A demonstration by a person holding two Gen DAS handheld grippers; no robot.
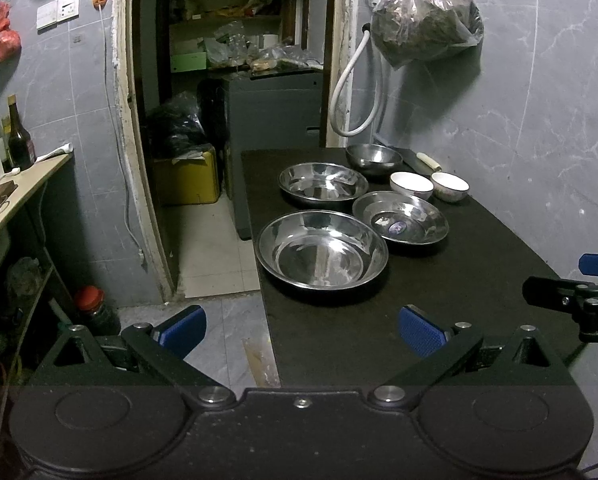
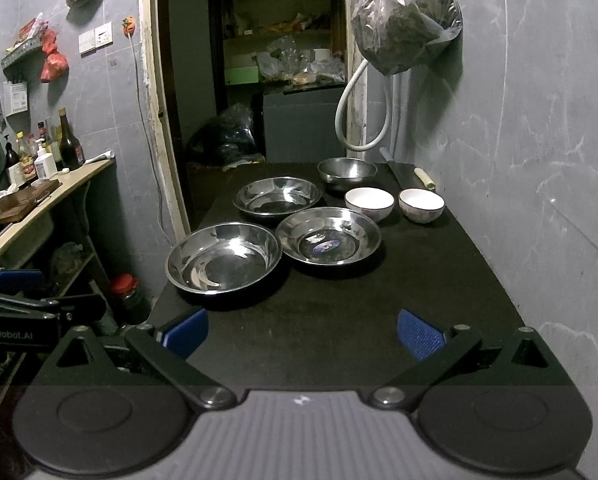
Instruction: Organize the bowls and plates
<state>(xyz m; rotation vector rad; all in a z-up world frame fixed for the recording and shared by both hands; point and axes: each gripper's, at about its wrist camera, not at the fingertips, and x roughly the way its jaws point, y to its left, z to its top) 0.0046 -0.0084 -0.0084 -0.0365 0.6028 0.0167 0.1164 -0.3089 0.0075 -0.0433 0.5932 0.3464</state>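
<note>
Counter (image 2: 339,320): black top, right edge against the grey wall, left edge open to the floor and a doorway. The near half is bare and offers free room; all ware sits on the far half.

Steel plates, three, all holding nothing:
- nearest steel plate (image 2: 223,258) (image 1: 323,250), largest, at the counter's left edge;
- labelled steel plate (image 2: 328,236) (image 1: 399,217), just right of it, rims nearly touching, a sticker in its well;
- far steel plate (image 2: 278,196) (image 1: 323,183), behind the two.

Steel bowl (image 2: 347,170) (image 1: 374,158): deep, at the far end, contents not visible.

White bowls, two, side by side and slightly apart, between the steel bowl and the labelled plate: left white bowl (image 2: 369,202) (image 1: 411,185); right white bowl (image 2: 421,204) (image 1: 450,186). Both look unfilled.

Knife (image 2: 413,176): lies along the wall at the far right.

Plastic bag (image 2: 407,20): hangs on the wall above the far end.

Left tongs (image 1: 302,330): released, spread wide, nothing between them, over the near left edge.
Right tongs (image 2: 303,334): released, spread wide, over the bare near part.
</note>
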